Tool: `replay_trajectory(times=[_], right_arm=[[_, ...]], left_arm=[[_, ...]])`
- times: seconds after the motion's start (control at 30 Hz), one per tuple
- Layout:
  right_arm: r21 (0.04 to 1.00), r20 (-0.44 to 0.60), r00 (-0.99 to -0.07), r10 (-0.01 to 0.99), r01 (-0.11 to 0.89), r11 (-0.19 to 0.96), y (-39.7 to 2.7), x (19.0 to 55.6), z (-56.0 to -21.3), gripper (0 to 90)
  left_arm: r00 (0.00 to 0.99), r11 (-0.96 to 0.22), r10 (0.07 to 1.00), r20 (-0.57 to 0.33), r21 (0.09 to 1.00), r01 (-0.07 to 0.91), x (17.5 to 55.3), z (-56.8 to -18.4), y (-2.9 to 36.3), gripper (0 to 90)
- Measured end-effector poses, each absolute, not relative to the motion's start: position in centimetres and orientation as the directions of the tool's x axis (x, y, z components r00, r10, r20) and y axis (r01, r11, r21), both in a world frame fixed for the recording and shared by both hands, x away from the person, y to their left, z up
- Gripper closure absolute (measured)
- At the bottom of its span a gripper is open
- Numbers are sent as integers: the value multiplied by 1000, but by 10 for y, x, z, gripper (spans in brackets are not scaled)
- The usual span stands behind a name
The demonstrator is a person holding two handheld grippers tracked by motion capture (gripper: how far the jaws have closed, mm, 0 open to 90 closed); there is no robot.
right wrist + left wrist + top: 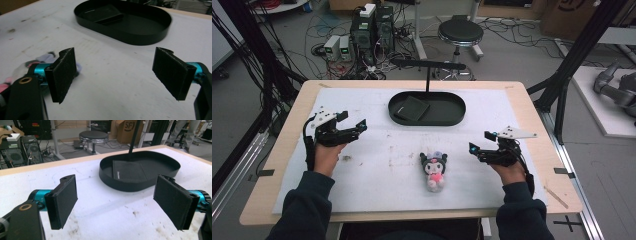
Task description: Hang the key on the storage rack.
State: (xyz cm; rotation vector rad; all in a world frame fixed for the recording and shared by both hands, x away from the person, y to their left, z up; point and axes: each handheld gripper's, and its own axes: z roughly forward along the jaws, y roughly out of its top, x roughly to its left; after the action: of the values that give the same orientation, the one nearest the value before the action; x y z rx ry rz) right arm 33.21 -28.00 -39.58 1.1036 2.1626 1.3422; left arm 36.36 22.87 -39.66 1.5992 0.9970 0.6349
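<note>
Small plush doll (434, 170) on white tabletop (377, 170), black hood, pale face, seemingly pink front, nearest right tool (480, 142), both tools wide open, empty, left tool (353, 123)

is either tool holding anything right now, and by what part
Nothing is held. The left tool and right tool are both open over the table; the plush lies untouched.

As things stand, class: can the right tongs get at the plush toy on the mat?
Probably yes. The right tongs stand open beside the plush toy, and only bare white mat lies between them. The black tray sits farther back, out of the way.
</note>
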Motion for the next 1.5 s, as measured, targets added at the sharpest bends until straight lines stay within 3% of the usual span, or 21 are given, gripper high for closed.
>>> replay_trajectory(times=[0.3,0.7,0.87,1.0,1.17,1.4,1.5], right_arm=[[842,68,-744,664,400,362,-229,324,-398,197],[786,109,-804,585,430,444,-180,316,-417,199],[749,118,-823,555,440,494,-169,321,-430,248],[740,114,-831,544,436,511,-169,323,-428,407],[746,79,-860,504,386,542,-173,323,-422,532],[734,-125,-925,360,158,661,-215,330,-392,526],[700,-160,-926,343,138,700,-232,332,-395,513]], left_arm=[[509,-84,857,-81,953,292,356,-409,233,205],[504,-92,860,-76,950,299,356,-413,236,233],[511,-95,856,-78,948,304,356,-413,236,241],[510,-91,856,-83,948,306,356,-414,236,245],[510,-93,857,-80,948,305,356,-413,236,252],[509,-90,857,-81,949,302,355,-412,236,259],[508,-85,857,-85,949,303,356,-412,236,261]])
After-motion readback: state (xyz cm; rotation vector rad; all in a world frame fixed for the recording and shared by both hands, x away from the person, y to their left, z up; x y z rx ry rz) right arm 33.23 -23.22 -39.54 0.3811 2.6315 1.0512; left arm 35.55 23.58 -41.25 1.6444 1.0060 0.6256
